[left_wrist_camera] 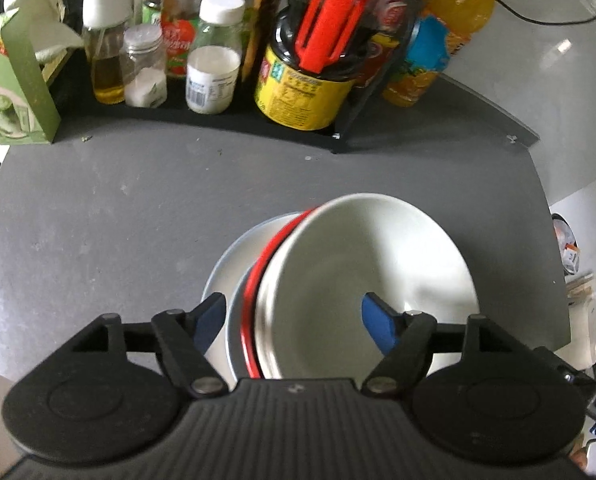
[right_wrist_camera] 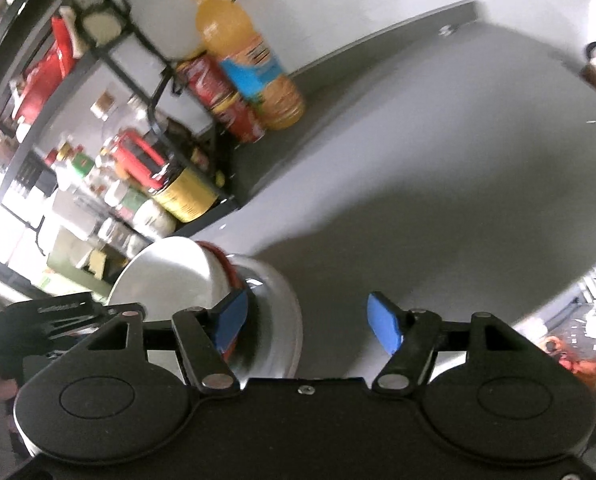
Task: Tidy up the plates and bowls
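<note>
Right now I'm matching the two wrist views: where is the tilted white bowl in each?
Left wrist: tilted white bowl at lower centre, between the open left claw fingers.
Right wrist: lower left, beside the open right claw.
Shared landmark: orange juice bottle with blue label.

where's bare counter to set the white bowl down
Bare grey counter lies between the black rack and the plate stack, and to its left. The rack itself is packed with jars and bottles.
</note>
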The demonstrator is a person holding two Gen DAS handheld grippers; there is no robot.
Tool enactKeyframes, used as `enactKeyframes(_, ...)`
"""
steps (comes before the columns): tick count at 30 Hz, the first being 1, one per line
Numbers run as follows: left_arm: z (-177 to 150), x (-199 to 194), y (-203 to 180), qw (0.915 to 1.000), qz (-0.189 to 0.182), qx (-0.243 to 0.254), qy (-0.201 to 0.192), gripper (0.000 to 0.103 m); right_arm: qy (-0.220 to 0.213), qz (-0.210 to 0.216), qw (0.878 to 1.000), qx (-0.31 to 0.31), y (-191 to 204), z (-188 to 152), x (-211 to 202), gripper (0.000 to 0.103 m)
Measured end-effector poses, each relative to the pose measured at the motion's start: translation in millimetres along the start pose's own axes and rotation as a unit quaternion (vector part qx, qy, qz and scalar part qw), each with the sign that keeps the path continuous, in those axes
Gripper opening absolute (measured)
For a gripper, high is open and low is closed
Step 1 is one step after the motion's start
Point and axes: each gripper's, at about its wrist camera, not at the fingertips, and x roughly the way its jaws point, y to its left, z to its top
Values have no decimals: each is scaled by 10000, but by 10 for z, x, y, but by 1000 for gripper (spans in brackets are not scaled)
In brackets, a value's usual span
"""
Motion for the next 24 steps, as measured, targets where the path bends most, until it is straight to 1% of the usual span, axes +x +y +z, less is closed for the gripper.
enactKeyframes(3, -88, -109, -95, 9999, -76, 139, -62, 77, -153, -118, 9996, 205, -122, -90, -198, 67)
enactKeyframes(5, -160, -207, -155, 9996, -90, 238, -114, 80, -276, -134, 9992, 260, -158, -158, -342, 71)
enactKeyframes(6, -196, -260, -184, 9994, -111, 281, -148, 81, -360, -166, 9988, 276, -200, -211, -434, 76)
enactKeyframes(7, -240, -320, -210, 9992, -145, 313, -177, 83, -417, -200, 9985, 281, -230, -250, -502, 78)
enactKeyframes(11, -427, -524, -284, 9981, -208, 499, -304, 91, -622, -243, 9973, 313, -306, -396, -755, 80)
enactKeyframes(14, -574, -635, -306, 9973, -196, 618, -349, 92, -821, -413, 9953, 293, -348, -525, -940, 82)
enactKeyframes(16, -677, -732, -303, 9966, -237, 669, -413, 93, -945, -462, 9939, 316, -374, -624, -1070, 88)
enactKeyframes(18, -771, -821, -311, 9954, -222, 791, -496, 95, -1073, -514, 9925, 291, -350, -732, -1197, 91)
enactKeyframes(19, -821, -871, -318, 9947, -213, 851, -543, 97, -1114, -536, 9920, 272, -337, -780, -1254, 91)
enactKeyframes(21, -908, -967, -324, 9934, -227, 938, -616, 98, -1152, -587, 9912, 271, -306, -865, -1345, 92)
enactKeyframes(24, -1040, -1115, -317, 9920, -327, 1024, -659, 98, -1259, -671, 9894, 278, -241, -1017, -1499, 99)
